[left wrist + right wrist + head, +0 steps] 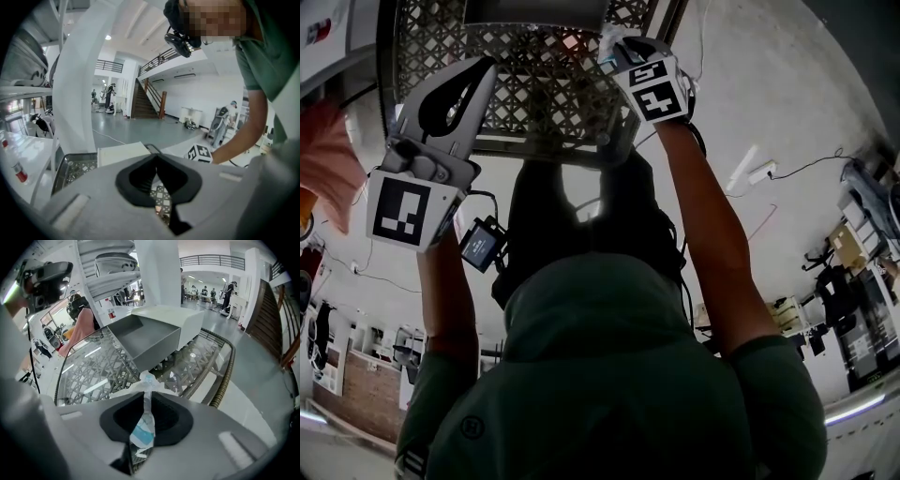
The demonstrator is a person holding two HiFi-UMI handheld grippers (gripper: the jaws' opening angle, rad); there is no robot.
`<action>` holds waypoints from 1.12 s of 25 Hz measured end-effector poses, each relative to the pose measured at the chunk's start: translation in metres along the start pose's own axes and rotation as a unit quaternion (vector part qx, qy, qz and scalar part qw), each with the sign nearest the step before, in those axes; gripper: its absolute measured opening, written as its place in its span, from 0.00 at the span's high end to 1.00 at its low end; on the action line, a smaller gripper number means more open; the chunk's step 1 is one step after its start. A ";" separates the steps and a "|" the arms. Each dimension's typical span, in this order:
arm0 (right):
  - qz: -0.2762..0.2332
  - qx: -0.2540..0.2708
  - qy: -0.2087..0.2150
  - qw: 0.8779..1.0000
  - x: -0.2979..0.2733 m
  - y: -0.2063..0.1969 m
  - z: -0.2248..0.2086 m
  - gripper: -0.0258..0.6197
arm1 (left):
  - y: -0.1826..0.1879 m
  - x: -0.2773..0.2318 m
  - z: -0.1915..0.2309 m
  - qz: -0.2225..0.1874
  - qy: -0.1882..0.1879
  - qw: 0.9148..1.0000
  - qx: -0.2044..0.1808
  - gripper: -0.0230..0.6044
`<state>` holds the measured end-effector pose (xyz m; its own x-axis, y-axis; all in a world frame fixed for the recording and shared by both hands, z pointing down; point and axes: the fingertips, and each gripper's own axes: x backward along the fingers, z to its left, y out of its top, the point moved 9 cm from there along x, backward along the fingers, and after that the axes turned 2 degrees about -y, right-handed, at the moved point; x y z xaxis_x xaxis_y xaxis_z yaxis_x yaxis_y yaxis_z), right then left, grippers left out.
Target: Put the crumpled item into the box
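- The right claw [146, 391] is pinched narrow on the wrapper [142, 426]. A thin white-and-blue strip of it runs up between the pads, and a crumpled tuft sticks out past the tips at 12 o'clock.
- The hold is on thin, slick-looking film. I judge a firm pinch is needed until the tips are over the opening, since a slack one could let it slide out early.
- The box [187, 320] stands near, at 12 o'clock from the tips. Its grey inside is open toward the claw, and it sits on the lattice table [224, 376].
- The step in hand looks like the carry to the box. Go straight toward 12 o'clock, bring the tips past the near wall and over the grey floor, and only then open wide.
- Light film may cling to a pad. Release low and well inside the walls, so it drops in and does not land on the table at 6 o'clock of the box.
- The left claw [157, 160] has its jaws together with nothing between them. In the head view it hangs at 9 o'clock of the right claw, well apart from it, and is best held clear of the box's mouth.
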<state>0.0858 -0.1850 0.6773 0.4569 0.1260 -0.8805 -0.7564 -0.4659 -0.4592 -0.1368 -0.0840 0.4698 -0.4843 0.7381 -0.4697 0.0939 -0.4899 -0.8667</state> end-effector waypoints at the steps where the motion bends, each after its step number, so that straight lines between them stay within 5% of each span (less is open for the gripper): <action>1: -0.001 -0.004 0.001 1.000 0.000 0.000 0.000 0.89 | 0.000 0.001 0.001 0.000 0.000 1.000 -0.001 0.96; 11: -0.020 -0.048 0.001 0.999 0.020 0.008 0.004 0.92 | 0.010 0.012 0.013 -0.007 0.001 1.000 -0.009 0.96; 28: -0.072 -0.036 -0.035 0.996 0.086 0.043 -0.011 0.92 | 0.041 0.037 0.006 -0.039 0.029 0.998 -0.027 0.96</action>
<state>0.0979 -0.2034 0.5833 0.5223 0.2545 -0.8139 -0.6487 -0.5009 -0.5730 -0.1562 -0.0802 0.4177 -0.4418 0.7987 -0.4086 0.1049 -0.4064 -0.9077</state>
